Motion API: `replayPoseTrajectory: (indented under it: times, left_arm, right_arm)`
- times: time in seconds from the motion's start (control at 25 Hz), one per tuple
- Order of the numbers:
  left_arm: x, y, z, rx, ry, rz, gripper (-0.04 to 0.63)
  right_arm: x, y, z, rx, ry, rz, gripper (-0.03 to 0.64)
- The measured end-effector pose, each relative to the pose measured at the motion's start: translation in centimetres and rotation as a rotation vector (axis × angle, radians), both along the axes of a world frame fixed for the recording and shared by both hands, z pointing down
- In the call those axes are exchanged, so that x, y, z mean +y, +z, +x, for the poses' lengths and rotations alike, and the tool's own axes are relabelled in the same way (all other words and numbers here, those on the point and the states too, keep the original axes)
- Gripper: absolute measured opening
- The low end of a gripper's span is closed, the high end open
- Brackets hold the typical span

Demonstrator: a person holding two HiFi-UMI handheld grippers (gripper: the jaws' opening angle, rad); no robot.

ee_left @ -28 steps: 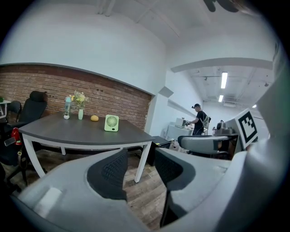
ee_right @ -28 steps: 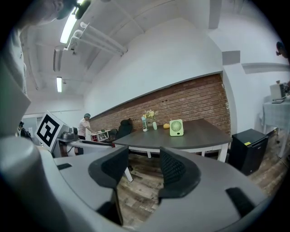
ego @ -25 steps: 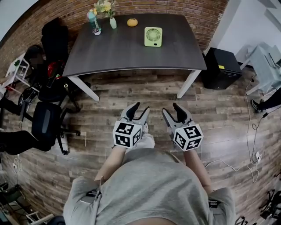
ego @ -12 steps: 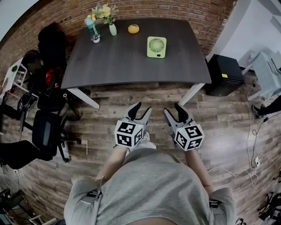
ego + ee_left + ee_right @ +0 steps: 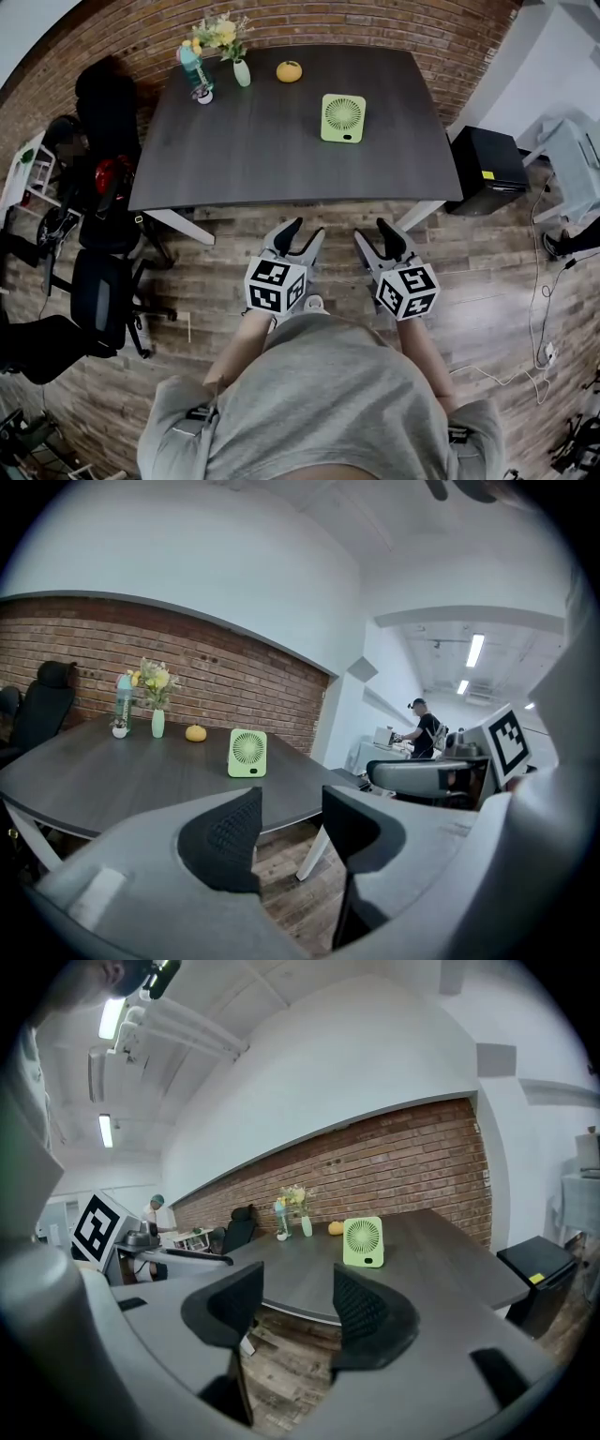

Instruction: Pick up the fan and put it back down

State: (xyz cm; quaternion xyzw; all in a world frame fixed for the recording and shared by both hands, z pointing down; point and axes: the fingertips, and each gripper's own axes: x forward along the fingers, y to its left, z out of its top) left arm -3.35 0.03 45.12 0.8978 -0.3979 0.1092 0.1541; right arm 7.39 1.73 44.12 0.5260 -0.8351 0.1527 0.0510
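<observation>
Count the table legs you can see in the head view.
2. One white leg slants out under the table's near-left corner; the other leg under its near-right corner. Far legs, if any, are hidden beneath it.

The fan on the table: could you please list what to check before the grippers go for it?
1. Fan stands upright on the table: ok.
2. Left gripper jaws apart, nothing between them: ok.
3. Right gripper jaws apart, nothing between them: ok.
4. Fan within reach: not ok, both grippers hang over the floor, short of the table edge.
5. Room beside the fan: ok, the orange fruit and vase stand apart from it.
</observation>
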Motion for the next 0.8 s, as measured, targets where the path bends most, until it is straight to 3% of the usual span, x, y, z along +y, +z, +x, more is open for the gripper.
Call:
replayPoseTrajectory:
  times: [0.8]
  left_arm:
    - [-11.7,2.2,-0.5,-0.015,0.013,-0.021,0.189]
  right_arm:
    - [-11.7,1.6,-0.3,-0.011,0.018,-0.013,0.224]
